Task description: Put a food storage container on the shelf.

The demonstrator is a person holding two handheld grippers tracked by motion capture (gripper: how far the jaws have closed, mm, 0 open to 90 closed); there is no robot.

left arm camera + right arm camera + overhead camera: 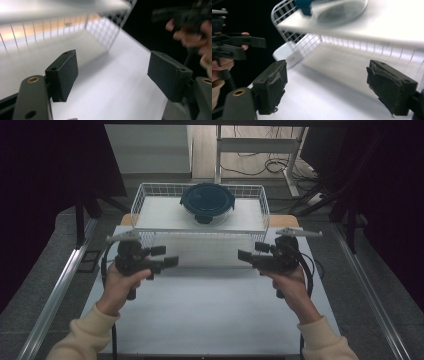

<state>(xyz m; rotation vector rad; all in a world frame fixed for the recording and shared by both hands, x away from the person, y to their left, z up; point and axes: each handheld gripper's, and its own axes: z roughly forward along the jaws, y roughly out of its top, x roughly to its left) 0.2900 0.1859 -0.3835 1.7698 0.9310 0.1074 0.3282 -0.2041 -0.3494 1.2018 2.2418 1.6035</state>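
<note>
- round glass container (207,204): dark blue lid, clear body
- rectangular wire basket (142,200): white grid mesh
- flat table sheet (210,305): plain white
- handheld two-jaw grippers (167,257) (250,252): black, grey top plates
- knit sleeves (85,335): cream

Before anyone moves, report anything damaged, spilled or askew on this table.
The black foam pads on the right gripper are worn: both fingers show torn, ragged edges in the right gripper view. Otherwise nothing stands out: the round dark-blue lidded container sits level in the white wire basket, with no spill.
</note>
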